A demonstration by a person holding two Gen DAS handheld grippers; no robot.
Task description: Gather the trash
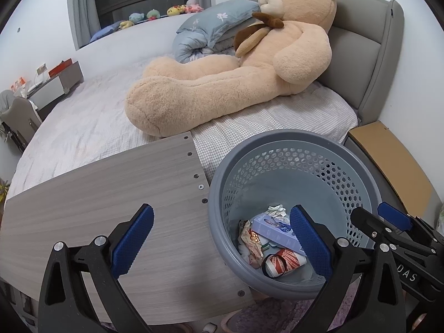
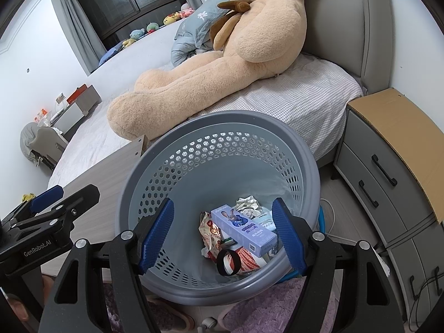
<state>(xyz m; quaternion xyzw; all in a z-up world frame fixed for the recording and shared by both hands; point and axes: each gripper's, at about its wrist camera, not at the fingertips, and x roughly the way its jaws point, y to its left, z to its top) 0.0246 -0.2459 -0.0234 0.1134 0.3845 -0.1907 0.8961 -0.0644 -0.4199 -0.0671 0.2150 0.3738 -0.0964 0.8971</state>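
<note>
A grey-blue perforated basket stands by the bed. At its bottom lie a purple box with a cartoon rabbit, crumpled paper, a red-and-white wrapper and a black ring. My right gripper hangs open over the basket's mouth, with nothing between its blue pads. My left gripper is open too, empty, straddling the basket's left rim and the wooden board. Each gripper shows at the edge of the other's view: the right gripper and the left gripper.
A grey wood-grain board sits left of the basket, against the bed. A large tan teddy bear lies on the bed. A grey nightstand topped with cardboard stands to the right. A purple rug lies below the basket.
</note>
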